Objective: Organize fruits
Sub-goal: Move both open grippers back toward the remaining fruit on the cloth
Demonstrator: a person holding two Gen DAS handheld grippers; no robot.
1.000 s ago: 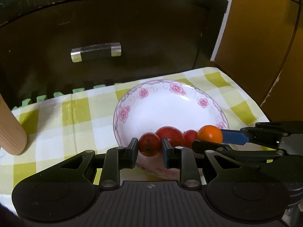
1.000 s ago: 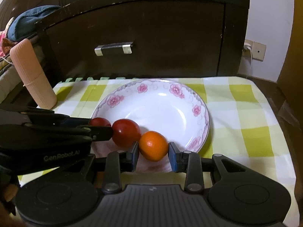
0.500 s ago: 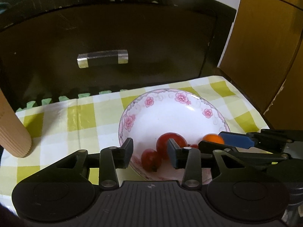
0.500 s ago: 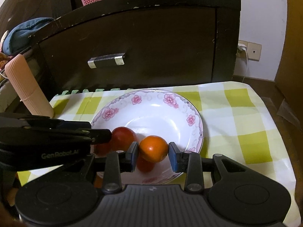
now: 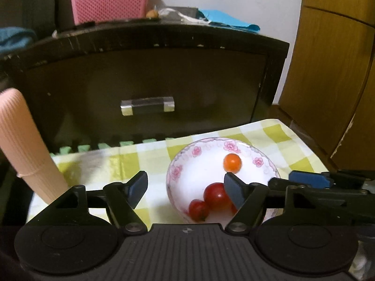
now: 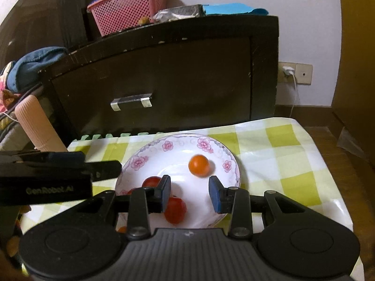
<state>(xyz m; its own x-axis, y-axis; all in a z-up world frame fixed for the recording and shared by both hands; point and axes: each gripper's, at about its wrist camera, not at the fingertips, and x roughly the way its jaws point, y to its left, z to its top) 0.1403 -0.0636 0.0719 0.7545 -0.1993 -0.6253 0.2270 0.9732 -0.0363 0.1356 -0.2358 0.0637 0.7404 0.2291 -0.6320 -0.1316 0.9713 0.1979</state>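
Note:
A white plate with pink flowers sits on a yellow checked cloth. An orange tomato lies loose in the plate, its edges blurred. Red tomatoes lie at the plate's near side. My left gripper is open and empty, raised above the plate's near left. My right gripper is open and empty above the plate's near edge. Each gripper shows at the side of the other's view.
A dark cabinet with a metal handle stands behind the cloth. A pink ribbed cylinder stands at the left. A pink basket sits on the cabinet. A wooden wardrobe is at the right.
Both grippers opened, released their tomatoes into the plate and pulled up and back. The orange tomato moved to the plate's far side.

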